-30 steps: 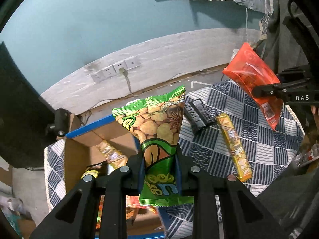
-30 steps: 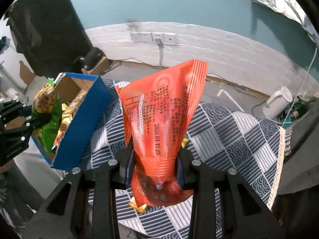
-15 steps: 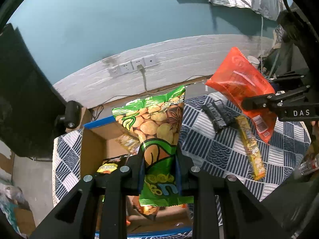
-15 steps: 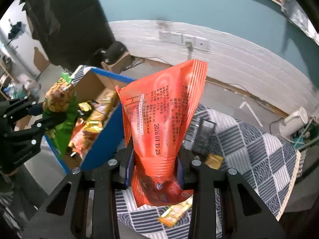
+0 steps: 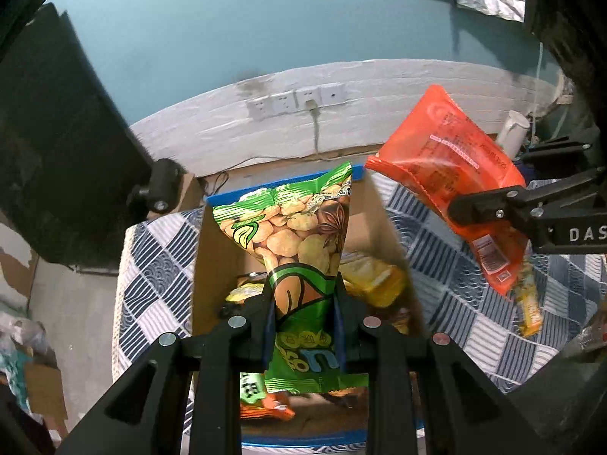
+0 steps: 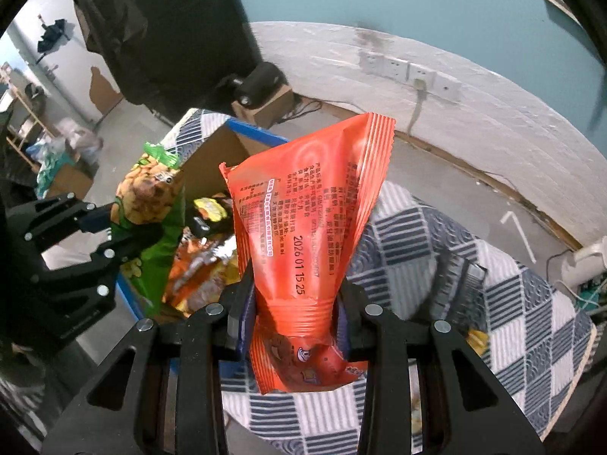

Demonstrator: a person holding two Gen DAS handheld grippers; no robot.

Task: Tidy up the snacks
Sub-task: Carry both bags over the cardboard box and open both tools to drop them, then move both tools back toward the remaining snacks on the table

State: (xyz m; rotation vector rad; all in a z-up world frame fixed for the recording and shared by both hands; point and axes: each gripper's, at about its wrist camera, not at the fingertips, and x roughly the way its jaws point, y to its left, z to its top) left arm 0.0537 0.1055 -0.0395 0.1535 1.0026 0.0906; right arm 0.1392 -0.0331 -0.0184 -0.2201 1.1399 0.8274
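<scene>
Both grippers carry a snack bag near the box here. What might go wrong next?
The green bean snack bag and orange snack bag hang close together over the cardboard box, so the grippers may collide. The box already holds several packets, so a dropped bag may land on its rim.

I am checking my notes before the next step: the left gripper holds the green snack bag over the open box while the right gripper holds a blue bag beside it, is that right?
Not quite: the bag in the right gripper is an orange bag, not blue, as the right wrist view shows. The rest stands: the left gripper has its jaws shut on the green snack bag above the open box.
</scene>
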